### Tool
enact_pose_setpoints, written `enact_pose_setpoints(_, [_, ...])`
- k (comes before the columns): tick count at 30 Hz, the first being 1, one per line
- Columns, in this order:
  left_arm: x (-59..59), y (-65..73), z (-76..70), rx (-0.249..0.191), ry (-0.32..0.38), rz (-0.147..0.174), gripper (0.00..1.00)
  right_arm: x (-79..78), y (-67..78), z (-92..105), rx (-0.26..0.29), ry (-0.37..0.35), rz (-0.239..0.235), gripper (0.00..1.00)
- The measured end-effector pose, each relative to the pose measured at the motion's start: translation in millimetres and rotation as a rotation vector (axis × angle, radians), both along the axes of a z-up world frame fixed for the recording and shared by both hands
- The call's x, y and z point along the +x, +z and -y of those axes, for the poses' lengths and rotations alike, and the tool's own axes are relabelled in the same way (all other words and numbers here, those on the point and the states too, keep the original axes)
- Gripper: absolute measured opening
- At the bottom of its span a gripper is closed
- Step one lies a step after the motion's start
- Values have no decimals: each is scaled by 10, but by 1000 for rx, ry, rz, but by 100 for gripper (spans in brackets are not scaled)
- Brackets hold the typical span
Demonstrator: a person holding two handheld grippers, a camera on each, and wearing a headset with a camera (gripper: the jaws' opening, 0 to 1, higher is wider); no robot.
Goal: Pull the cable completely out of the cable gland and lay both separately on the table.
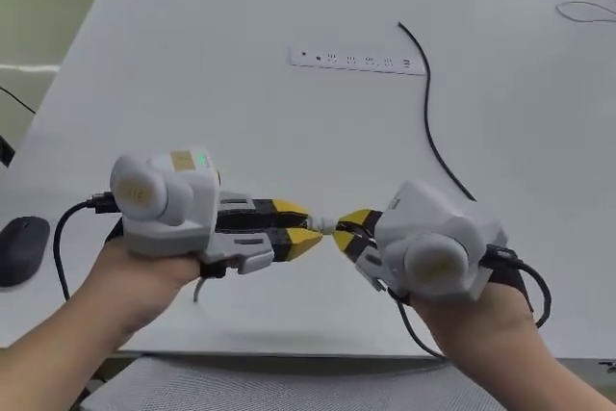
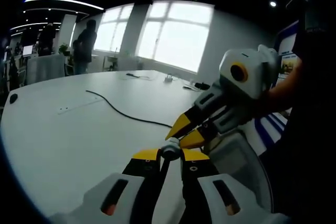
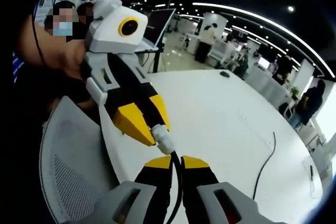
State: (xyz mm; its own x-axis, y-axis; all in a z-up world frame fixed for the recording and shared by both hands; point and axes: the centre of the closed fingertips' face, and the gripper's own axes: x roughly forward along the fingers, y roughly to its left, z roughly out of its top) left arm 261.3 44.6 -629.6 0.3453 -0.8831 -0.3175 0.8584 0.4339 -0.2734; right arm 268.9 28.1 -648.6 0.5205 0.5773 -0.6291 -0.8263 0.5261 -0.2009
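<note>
Cable gland (image 1: 327,227), white: held above the table's near edge, clamped at the left gripper (image 1: 310,226) tips. Cable (image 3: 178,174), black: runs into the gland, pinched between the right gripper (image 1: 343,231) jaws (both grippers tip to tip). Table (image 1: 241,113), white; power strip (image 1: 357,61) lying farther back.

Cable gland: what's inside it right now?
The black cable enters the cable gland, which the left gripper pinches. The gland's white body hides how far in it reaches.
</note>
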Motion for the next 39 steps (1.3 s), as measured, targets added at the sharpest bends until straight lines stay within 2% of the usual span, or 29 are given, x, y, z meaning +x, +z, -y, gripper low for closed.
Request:
enact_pose_setpoints(10, [11,22,15,8,7,16,15,37,-65,144,84,-116,-84,0])
enact_pose_setpoints(17, [5,30,-5,6,18,16,15,74,-195,293,103,-186,-134,0])
enact_pose_setpoints(23, [25,68,-36,-9,31,18,15,138,-351,529,126,-279,-195,0])
enact_pose_setpoints(32, [51,91,-24,-16,34,21,15,117,-620,779,196,-416,-329,0])
enact_pose_setpoints(34, [43,86,-26,-15,34,20,15,74,-726,825,218,-459,-384,0])
enact_pose_setpoints(39, [17,71,-19,-11,30,15,15,25,-842,887,252,-509,-440,0])
